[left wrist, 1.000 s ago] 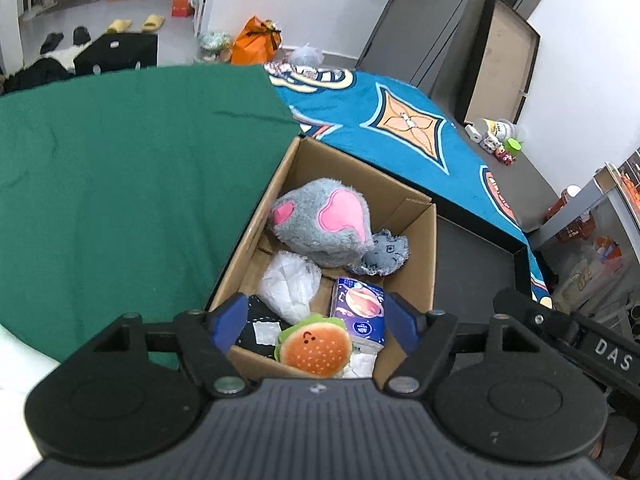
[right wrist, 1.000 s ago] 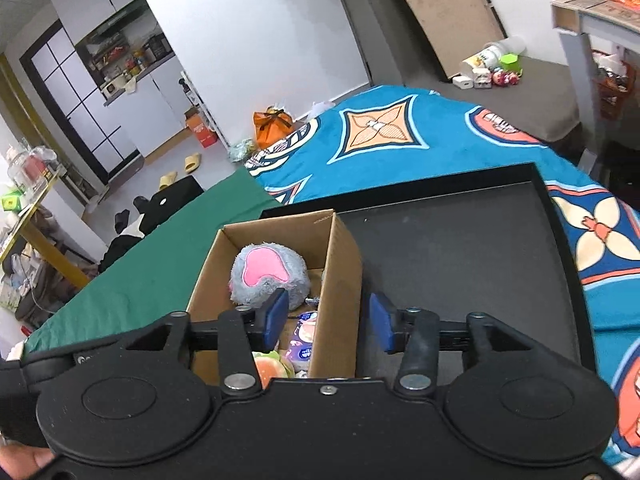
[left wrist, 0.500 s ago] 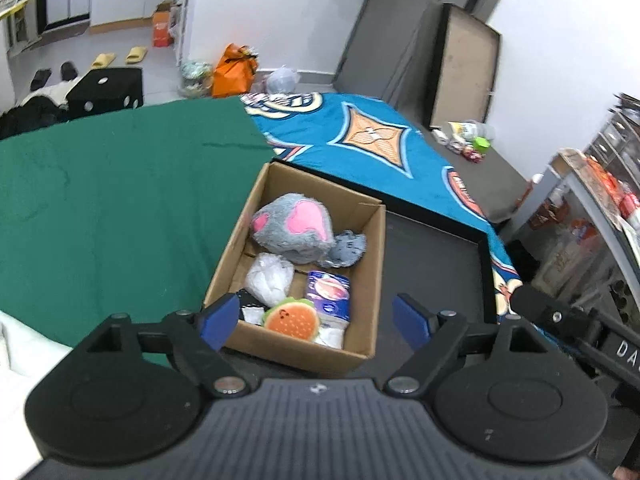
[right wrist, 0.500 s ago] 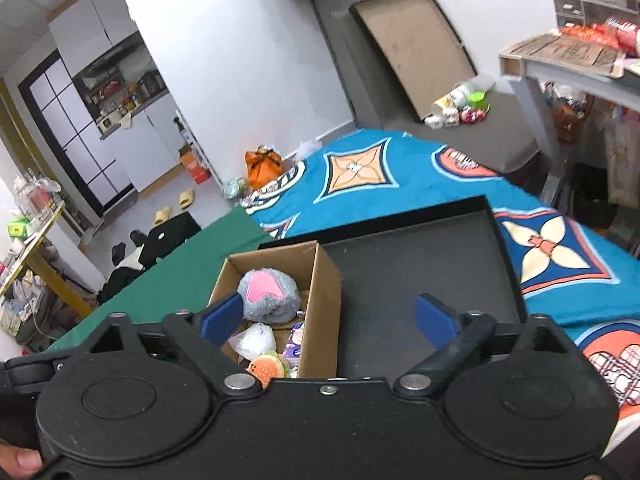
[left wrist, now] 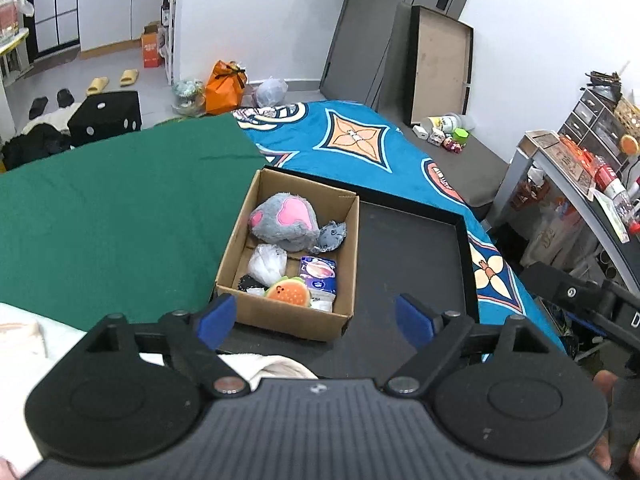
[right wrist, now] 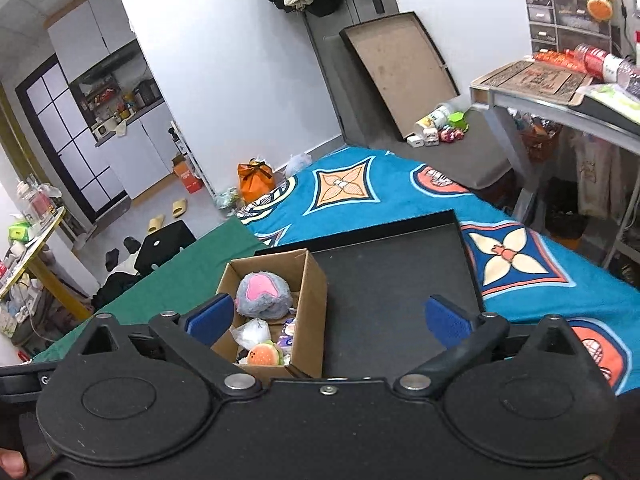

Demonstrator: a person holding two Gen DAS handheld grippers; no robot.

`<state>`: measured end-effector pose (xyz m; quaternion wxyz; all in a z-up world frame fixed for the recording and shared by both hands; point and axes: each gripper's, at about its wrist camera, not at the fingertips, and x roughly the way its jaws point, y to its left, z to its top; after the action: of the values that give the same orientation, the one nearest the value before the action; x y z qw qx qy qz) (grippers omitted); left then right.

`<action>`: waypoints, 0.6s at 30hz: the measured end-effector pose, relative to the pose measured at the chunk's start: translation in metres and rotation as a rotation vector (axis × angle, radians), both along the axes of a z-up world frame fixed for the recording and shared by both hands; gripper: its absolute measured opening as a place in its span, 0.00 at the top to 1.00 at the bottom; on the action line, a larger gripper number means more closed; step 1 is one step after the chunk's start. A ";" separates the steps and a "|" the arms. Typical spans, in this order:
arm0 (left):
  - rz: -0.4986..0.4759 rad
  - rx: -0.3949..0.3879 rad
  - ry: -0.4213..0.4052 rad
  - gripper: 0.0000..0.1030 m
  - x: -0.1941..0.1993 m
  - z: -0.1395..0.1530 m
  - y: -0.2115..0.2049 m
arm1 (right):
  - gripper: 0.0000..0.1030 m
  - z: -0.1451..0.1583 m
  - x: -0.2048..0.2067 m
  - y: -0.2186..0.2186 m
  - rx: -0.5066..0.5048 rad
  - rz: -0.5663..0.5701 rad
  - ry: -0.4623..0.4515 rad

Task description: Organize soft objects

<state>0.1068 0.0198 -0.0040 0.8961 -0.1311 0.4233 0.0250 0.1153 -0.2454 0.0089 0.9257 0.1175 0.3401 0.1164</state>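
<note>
An open cardboard box [left wrist: 345, 240] stands on a black tray [left wrist: 412, 248]. In it lie a grey and pink plush [left wrist: 285, 220], a small grey toy [left wrist: 332, 235], a white plastic bag [left wrist: 267, 260], a tissue pack [left wrist: 318, 275] and a burger plush [left wrist: 288, 291]. My left gripper [left wrist: 316, 322] is open and empty, held above and in front of the box. My right gripper [right wrist: 328, 318] is open and empty, high above the box [right wrist: 312, 304] and tray [right wrist: 400, 280]. The grey plush [right wrist: 262, 294] and burger plush [right wrist: 264, 354] show there too.
A green cloth [left wrist: 112, 208] lies left of the box and a blue patterned blanket [left wrist: 360, 148] lies behind and right of the tray. A white towel [left wrist: 264, 364] lies under my left gripper. A cluttered shelf [left wrist: 580, 168] stands at the right. An orange bag [left wrist: 224, 88] sits on the floor.
Both grippers have pulled back and risen away from the box, which looks smaller now. Both jaws have opened wider. The burger plush stays in the box.
</note>
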 end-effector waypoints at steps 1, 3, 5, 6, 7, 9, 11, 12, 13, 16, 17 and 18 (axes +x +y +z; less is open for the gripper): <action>-0.002 0.006 -0.005 0.15 -0.004 0.004 -0.002 | 0.00 0.002 -0.004 -0.002 0.005 -0.001 -0.001; -0.007 0.017 -0.017 0.11 -0.011 0.011 -0.004 | 0.00 0.006 -0.012 -0.005 0.014 0.001 -0.003; -0.010 0.028 -0.031 0.10 -0.019 0.017 -0.007 | 0.00 0.010 -0.020 -0.006 0.010 0.003 -0.016; -0.012 0.031 -0.038 0.09 -0.024 0.021 -0.008 | 0.00 0.013 -0.024 -0.007 0.008 0.003 -0.026; -0.015 0.032 -0.044 0.09 -0.028 0.023 -0.009 | 0.00 0.015 -0.028 -0.007 0.006 0.006 -0.034; -0.024 0.028 -0.049 0.09 -0.035 0.029 -0.011 | 0.00 0.019 -0.035 -0.009 0.008 0.006 -0.039; -0.028 0.022 -0.056 0.09 -0.043 0.033 -0.011 | 0.00 0.021 -0.040 -0.011 0.004 0.003 -0.043; -0.024 0.026 -0.061 0.09 -0.046 0.034 -0.011 | 0.00 0.022 -0.042 -0.013 0.004 0.002 -0.044; -0.021 0.033 -0.065 0.08 -0.050 0.036 -0.012 | 0.00 0.023 -0.044 -0.015 0.002 -0.001 -0.042; -0.026 0.042 -0.063 0.08 -0.058 0.040 -0.014 | 0.00 0.025 -0.049 -0.018 -0.012 0.000 -0.034; -0.026 0.045 -0.067 0.07 -0.060 0.042 -0.014 | 0.00 0.027 -0.051 -0.019 -0.015 -0.003 -0.032; -0.025 0.049 -0.071 0.06 -0.064 0.044 -0.014 | 0.00 0.028 -0.052 -0.020 -0.019 -0.003 -0.033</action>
<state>0.0432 0.0056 0.0403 0.9138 -0.1045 0.3919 0.0193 0.0632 -0.2656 0.0369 0.9326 0.1073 0.3255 0.1136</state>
